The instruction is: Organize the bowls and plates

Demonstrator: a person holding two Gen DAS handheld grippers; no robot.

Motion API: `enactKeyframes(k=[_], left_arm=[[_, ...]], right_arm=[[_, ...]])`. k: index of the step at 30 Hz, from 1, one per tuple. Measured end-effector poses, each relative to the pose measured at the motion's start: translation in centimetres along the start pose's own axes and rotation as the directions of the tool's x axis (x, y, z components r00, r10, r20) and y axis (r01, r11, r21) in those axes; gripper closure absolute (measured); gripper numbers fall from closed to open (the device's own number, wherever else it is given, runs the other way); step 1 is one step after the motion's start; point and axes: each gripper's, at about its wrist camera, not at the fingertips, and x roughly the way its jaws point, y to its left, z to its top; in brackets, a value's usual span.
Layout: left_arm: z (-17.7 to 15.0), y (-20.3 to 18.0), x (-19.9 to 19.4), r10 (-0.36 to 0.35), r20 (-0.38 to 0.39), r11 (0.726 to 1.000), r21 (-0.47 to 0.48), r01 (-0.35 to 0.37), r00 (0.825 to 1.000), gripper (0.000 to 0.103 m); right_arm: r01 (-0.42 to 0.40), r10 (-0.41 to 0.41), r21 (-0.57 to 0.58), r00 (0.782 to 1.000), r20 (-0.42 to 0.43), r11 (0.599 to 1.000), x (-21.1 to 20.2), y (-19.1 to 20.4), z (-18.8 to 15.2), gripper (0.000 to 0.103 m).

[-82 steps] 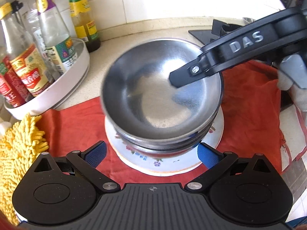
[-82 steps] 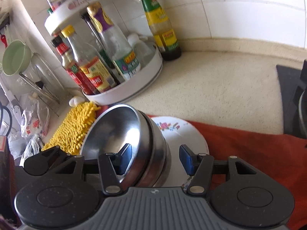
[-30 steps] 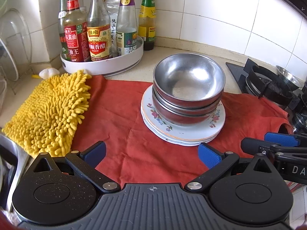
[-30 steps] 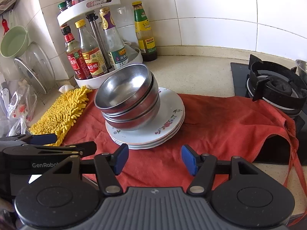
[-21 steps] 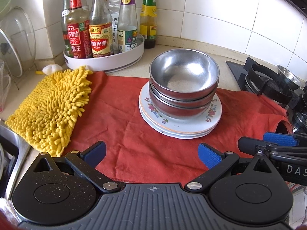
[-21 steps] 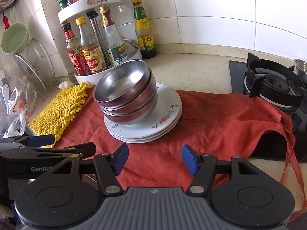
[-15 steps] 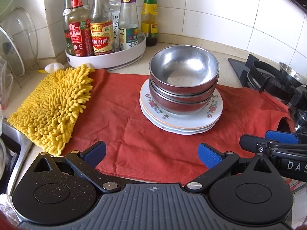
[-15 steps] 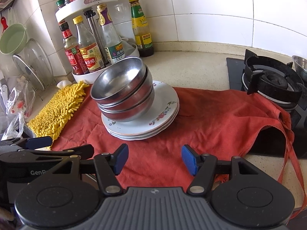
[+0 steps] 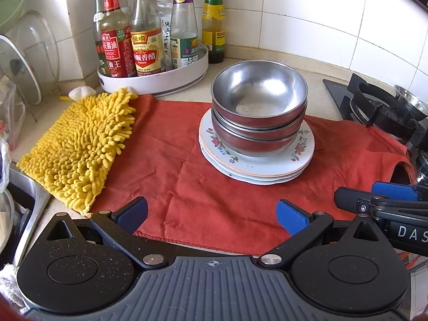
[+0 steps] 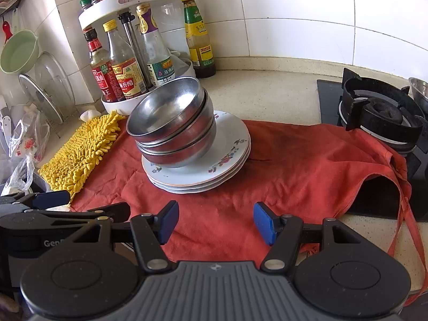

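Three steel bowls (image 9: 259,107) sit nested on a stack of three white floral plates (image 9: 302,157), on a red cloth (image 9: 182,176). The same bowls (image 10: 174,125) and plates (image 10: 230,147) show in the right wrist view. My left gripper (image 9: 211,215) is open and empty, held back over the cloth's near edge. My right gripper (image 10: 215,223) is open and empty, also short of the stack. The right gripper's fingers (image 9: 393,190) show at the left view's right edge, and the left gripper's fingers (image 10: 50,198) at the right view's left edge.
A yellow chenille mitt (image 9: 80,144) lies left of the cloth. A white turntable of sauce bottles (image 9: 149,53) stands behind it. A gas hob (image 10: 379,115) is at the right. Pot lids (image 9: 18,64) lean in a rack at the left, by a sink edge (image 9: 29,200).
Both grippers have pulled back from the stack toward the counter's front edge, both open and empty. The top bowl that the right gripper held 2.7 s ago now rests on the stack.
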Motion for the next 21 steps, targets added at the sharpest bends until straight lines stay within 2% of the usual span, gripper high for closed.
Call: enactKeyframes(k=[10,21], left_arm=[[-0.43,-0.30,0.24,0.034,-0.035,0.999,0.015,-0.034,0.999,0.000],[-0.70,-0.31,0.09,0.028,-0.049,1.000,0.003,-0.028,0.998,0.000]], right_arm=[[0.021,-0.021,-0.027,0.999,-0.033,0.999,0.38,0.25,-0.29,0.044],[0.018,-0.019,-0.022,0.999,-0.038,1.000,0.17,0.07,-0.54,0.044]])
